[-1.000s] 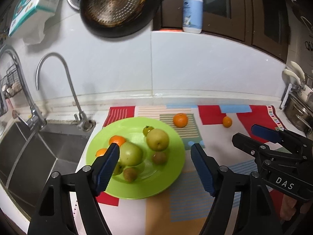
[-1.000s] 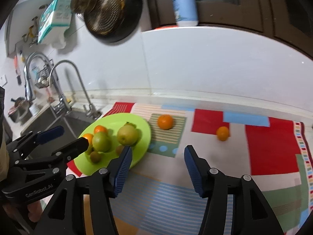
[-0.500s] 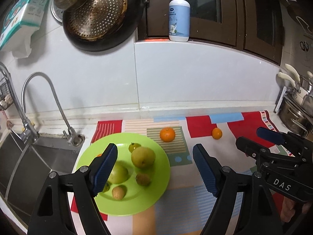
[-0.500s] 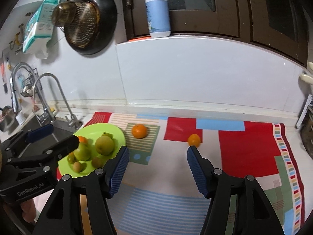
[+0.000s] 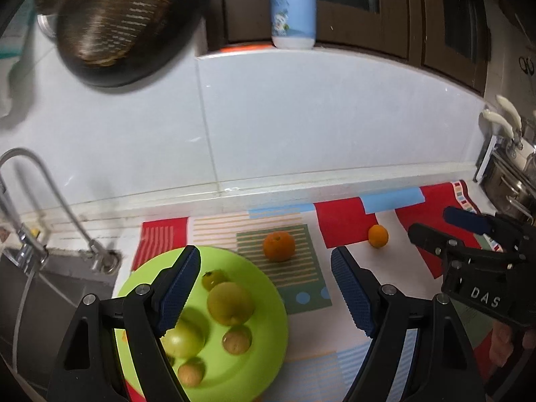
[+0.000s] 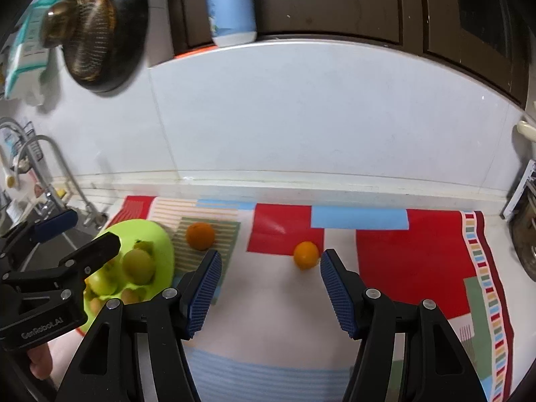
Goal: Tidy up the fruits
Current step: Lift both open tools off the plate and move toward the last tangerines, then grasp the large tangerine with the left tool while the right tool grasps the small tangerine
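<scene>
In the right wrist view the small orange lies on the bench mat at frame centre, just ahead of the right gripper, whose jaws stand spread and empty, nearer than the left gripper, likewise spread.

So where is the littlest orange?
The small orange sits on the mat, right of the bigger orange and the green plate, just ahead of the right gripper.

Both tools are black plastic with triangular cut-outs in the arms and silver screws at the joints. The left gripper has blue textured pads; the right gripper matches, its side lettered "DAS" in the left wrist view.
</scene>
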A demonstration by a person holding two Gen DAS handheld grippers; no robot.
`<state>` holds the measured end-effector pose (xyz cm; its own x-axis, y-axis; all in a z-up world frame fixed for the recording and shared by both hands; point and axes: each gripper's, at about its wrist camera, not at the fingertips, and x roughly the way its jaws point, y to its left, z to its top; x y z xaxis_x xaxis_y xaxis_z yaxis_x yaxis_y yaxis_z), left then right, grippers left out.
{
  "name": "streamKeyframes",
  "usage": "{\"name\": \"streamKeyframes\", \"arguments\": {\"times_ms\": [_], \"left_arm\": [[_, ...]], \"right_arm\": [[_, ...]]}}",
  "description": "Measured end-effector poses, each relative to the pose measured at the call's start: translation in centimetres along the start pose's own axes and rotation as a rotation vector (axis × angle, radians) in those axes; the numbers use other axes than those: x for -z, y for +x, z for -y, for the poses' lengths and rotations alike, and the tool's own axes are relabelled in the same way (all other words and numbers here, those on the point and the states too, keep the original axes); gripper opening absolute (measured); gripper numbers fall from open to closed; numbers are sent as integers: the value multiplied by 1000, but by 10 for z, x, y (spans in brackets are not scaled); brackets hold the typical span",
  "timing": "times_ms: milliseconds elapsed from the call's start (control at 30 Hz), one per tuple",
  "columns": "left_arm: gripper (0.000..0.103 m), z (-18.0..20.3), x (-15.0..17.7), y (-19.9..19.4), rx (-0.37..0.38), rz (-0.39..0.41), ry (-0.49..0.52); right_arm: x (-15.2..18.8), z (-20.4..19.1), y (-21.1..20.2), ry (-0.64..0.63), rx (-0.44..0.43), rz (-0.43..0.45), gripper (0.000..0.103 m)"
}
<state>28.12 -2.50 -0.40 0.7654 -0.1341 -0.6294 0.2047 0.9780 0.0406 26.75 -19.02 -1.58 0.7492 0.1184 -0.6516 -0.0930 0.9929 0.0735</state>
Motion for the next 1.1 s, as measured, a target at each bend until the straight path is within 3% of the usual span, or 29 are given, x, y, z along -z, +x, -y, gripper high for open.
{"name": "streamKeyframes", "arguments": {"times_ms": [200,533,900,1100], "left_arm": [[80,7,-11,37,27,-58,33],[79,10,-12,101,46,-190,17],[67,12,-5,145,19,-269,11],[56,10,-4,160,33,-318,-18]], "right_arm": [[-15,9,22,2,49,-18,62],[-18,29,73,32,67,-131,62],[4,43,117,99,58,-226,62],[3,44,131,98,55,-245,50]]}}
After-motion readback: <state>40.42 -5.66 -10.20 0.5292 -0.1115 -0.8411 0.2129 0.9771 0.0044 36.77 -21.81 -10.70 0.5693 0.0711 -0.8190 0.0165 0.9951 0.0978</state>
